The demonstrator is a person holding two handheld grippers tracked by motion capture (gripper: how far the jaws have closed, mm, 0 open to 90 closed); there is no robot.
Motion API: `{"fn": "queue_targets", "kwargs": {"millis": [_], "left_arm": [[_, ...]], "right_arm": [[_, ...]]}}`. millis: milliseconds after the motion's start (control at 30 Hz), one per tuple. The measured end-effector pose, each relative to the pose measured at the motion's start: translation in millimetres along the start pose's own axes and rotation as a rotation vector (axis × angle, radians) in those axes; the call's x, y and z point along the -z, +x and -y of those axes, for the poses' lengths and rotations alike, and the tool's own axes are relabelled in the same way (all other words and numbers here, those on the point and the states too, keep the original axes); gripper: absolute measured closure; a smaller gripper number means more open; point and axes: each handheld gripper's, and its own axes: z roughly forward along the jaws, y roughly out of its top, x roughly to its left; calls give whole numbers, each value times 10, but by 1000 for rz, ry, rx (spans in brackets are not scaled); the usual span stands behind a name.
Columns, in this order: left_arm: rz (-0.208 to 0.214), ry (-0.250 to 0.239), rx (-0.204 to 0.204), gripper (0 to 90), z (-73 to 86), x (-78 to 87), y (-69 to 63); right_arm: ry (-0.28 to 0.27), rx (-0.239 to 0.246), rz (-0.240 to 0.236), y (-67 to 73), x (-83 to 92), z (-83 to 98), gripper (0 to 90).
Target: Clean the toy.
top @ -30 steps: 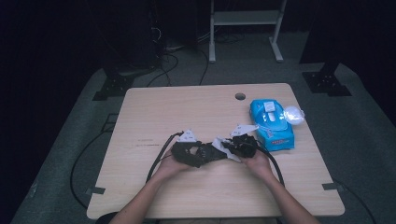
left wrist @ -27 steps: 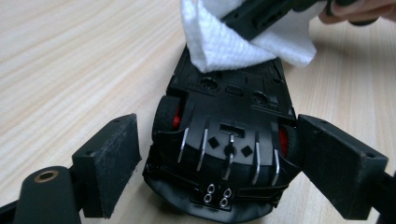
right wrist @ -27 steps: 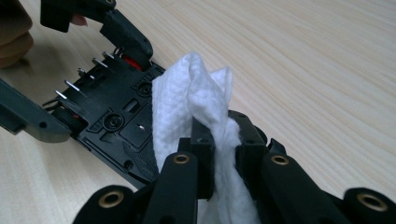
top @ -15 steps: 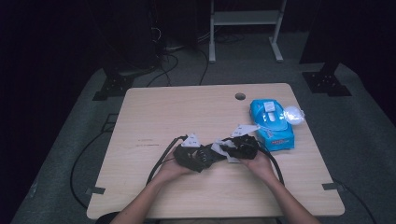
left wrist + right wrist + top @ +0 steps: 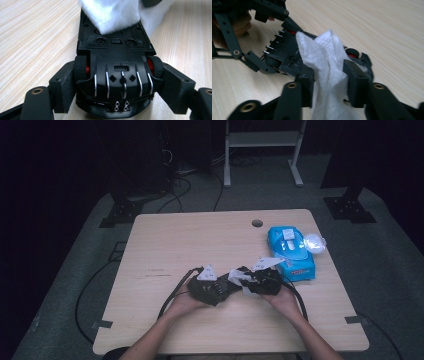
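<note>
The two hands have hardly moved since the earlier picture, but both sets of jaws have just been closing. The left gripper [image 5: 117,82] pinches a black toy car [image 5: 116,65] by its wheels, belly up, low over the near middle of the table [image 5: 165,245]. The right gripper [image 5: 329,75] squeezes a white wipe [image 5: 324,60] and holds it on the car's underside. If the wipe is pushed too hard, the car could twist out from between the pads, since round wheels roll. The thin wipe might also slip loose. The blue wipe pack [image 5: 290,251] lies to the far right.
</note>
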Motion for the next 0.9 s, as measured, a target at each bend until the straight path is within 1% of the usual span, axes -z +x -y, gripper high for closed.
{"fn": "queue_targets", "kwargs": {"millis": [67, 100, 133, 233, 267, 333, 400, 500, 567, 600, 667, 700, 767, 800, 833, 867, 900], "left_arm": [[3, 4, -6, 235, 3, 1, 9], [4, 2, -8, 236, 4, 2, 11], [4, 1, -10, 237, 4, 3, 13], [-1, -4, -7, 234, 8, 7, 7], [-2, -6, -3, 233, 9, 14, 7], [-4, -12, -4, 229, 12, 18, -2], [-11, -5, -13, 225, 6, 22, -10], [-20, 2, -15, 220, 3, 36, -17], [-22, 2, -16, 227, 4, 45, -20], [-23, 11, -34, 233, 3, 57, -15], [-17, 5, -29, 238, 8, 61, -5], [-14, 0, -26, 238, 10, 60, -3], [-14, -8, -20, 239, 10, 59, -2], [-13, -12, -17, 239, 9, 57, -6], [-11, -7, -24, 240, 7, 58, -8], [-7, -14, -25, 240, 5, 50, -20], [-3, -13, -34, 240, 2, 49, -24]], "right_arm": [[8, 17, -3, 31, -82, -9, 681], [14, 12, -14, 57, -129, -20, 704], [12, 19, -19, 77, -166, -27, 718], [-1, 33, -21, 112, -220, -54, 783], [1, 29, -20, 111, -220, -56, 792], [0, 1, -33, 69, -213, -38, 803], [2, -27, -28, 32, -193, -10, 806], [0, -36, -30, 22, -180, 16, 807], [0, -30, -26, 33, -180, 18, 807], [1, -31, -26, 38, -181, 17, 807], [-1, -37, -32, 40, -186, 14, 811], [-3, -40, -41, 47, -188, 11, 813], [-3, -31, -62, 89, -192, -12, 815], [-5, -29, -79, 130, -200, -31, 815], [-11, -21, -98, 178, -213, -52, 815], [-14, -15, -113, 218, -225, -72, 815], [-24, -9, -144, 287, -246, -107, 815]]}}
